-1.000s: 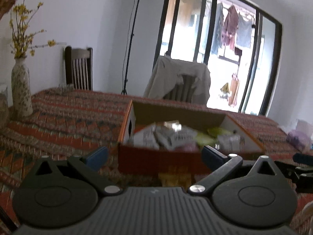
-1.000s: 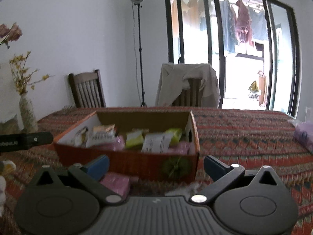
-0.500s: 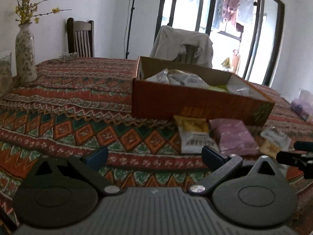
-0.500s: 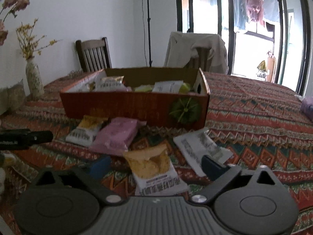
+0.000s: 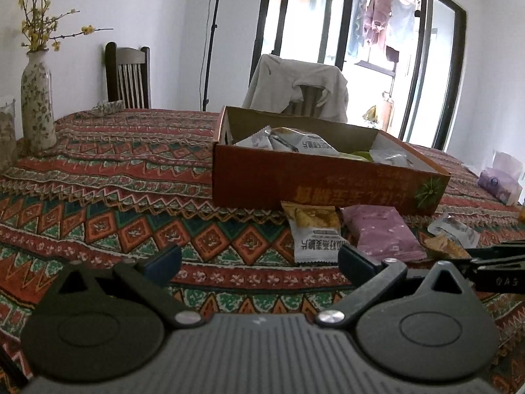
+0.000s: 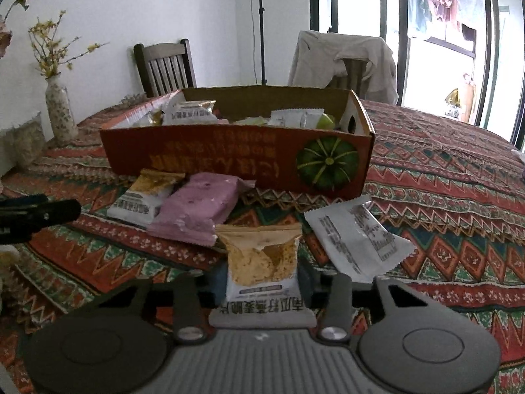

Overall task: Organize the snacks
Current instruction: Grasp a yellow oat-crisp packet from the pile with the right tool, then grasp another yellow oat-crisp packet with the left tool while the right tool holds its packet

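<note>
Right gripper (image 6: pixel 262 290) now clenched on yellow snack packet (image 6: pixel 262 262) near desk's front edge; half second ago fingers spread. Left gripper (image 5: pixel 259 261) released, idle. Pick underway; orange box (image 6: pixel 239 157) just behind awaits packet.

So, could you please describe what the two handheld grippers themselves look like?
Both the left gripper and the right gripper share one design: a ribbed dark-grey body, two rounded black housings with oval recesses, black linkage bars on silver pivot screws, and blue-padded fingers. No cables or sleeves show.
</note>
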